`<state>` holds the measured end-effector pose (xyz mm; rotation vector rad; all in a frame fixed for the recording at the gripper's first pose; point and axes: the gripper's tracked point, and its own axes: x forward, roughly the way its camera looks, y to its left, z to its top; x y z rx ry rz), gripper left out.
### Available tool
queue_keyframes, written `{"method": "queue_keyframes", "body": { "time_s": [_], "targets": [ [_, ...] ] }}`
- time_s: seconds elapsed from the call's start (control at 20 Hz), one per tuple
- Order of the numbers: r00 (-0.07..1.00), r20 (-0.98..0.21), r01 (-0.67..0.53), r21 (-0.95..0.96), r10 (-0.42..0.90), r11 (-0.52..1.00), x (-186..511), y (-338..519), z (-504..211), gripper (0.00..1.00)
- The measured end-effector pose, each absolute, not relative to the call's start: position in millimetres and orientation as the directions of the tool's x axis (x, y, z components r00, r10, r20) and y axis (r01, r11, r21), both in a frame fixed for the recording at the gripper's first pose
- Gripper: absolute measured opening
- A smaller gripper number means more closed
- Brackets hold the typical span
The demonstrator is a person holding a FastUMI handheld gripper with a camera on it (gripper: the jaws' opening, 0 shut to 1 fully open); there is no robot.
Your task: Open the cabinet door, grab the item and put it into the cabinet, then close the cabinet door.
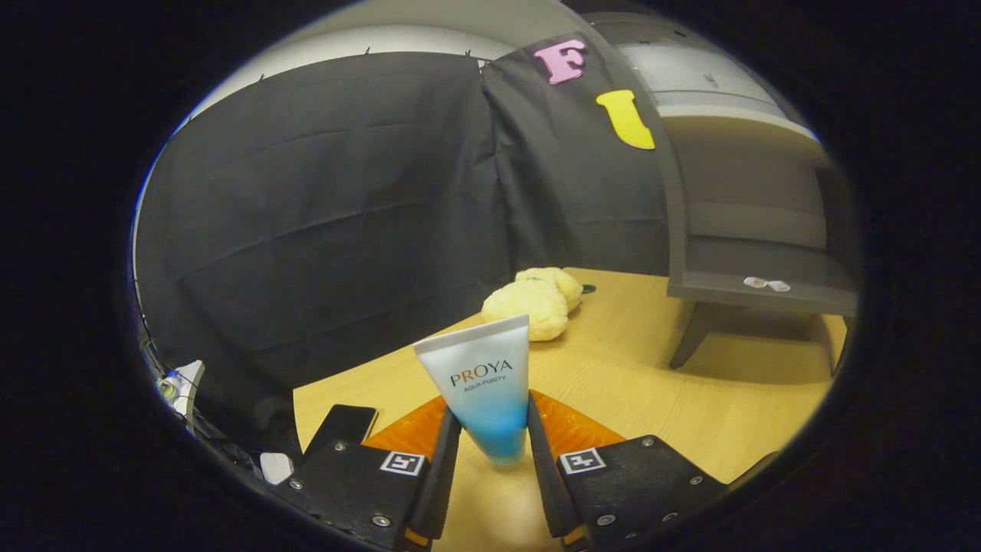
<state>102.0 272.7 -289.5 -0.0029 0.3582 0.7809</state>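
Wooden tabletop (636, 383) underneath, and the gripper (494, 448) has its fingers closed snug on a cosmetic tube (481, 383), white fading to blue, standing upright between them. Just beyond sits a yellow plush toy (529, 305). Off to the right, the grey cabinet (755, 253) stands on its legs, door open.

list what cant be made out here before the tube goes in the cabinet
- Tube: stands between the gripper fingers; whether both press it is unclear.
- Cabinet: its far side is cut off, door state unclear.
- Yellow plush item: too small and soft to identify.
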Motion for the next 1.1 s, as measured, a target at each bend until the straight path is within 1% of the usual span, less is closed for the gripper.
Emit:
{"method": "queue_keyframes", "body": {
  "time_s": [0.3, 0.6, 0.8, 0.95, 1.1],
  "targets": [
    [0.756, -0.233, -0.612, 0.078, 0.612, 0.787, 125, 237, -206, 0.49],
    [0.858, -0.126, -0.500, 0.008, 0.497, 0.866, 155, 190, -108, 0.49],
    [0.905, -0.094, -0.419, -0.035, 0.414, 0.907, 180, 163, -54, 0.49],
    [0.930, -0.087, -0.359, 0.005, 0.358, 0.933, 202, 144, -24, 0.49],
    [0.962, -0.079, -0.264, -0.031, 0.261, 0.964, 234, 124, 1, 0.49]
  ]
}}
